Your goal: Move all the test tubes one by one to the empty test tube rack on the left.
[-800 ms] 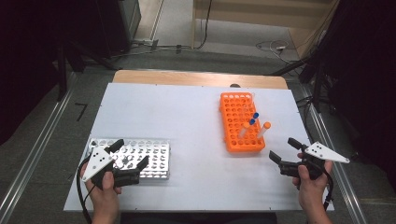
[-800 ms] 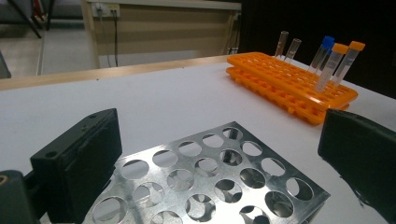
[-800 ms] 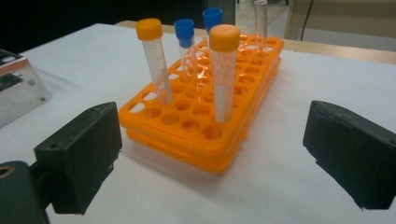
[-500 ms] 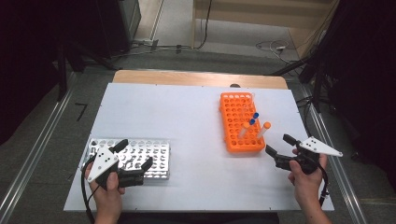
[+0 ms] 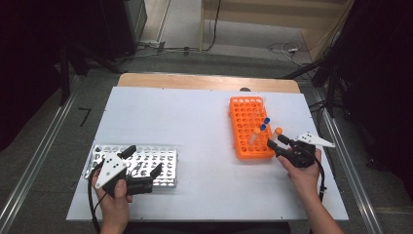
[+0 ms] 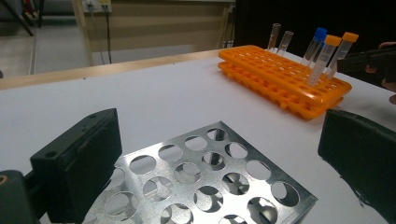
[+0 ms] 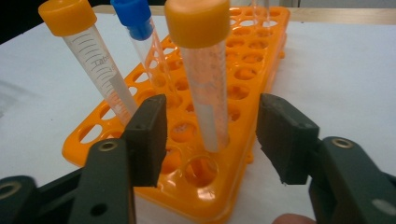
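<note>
An orange tube rack stands at the right of the white table, holding capped tubes at its near end. My right gripper is open at the rack's near right corner. In the right gripper view its jaws stand either side of an orange-capped tube without touching it; a blue-capped tube and another orange-capped tube stand to the left. My left gripper is open over an empty metal rack at the near left, with nothing between its jaws. The metal rack lies under those jaws.
The white table top is bare between the two racks. Two uncapped clear tubes stand at the orange rack's far end. A wooden edge runs along the table's far side, and metal rails flank the table.
My right gripper has moved left and forward to the orange rack and now straddles the orange-capped tube. My left gripper shifted slightly over the metal rack.
</note>
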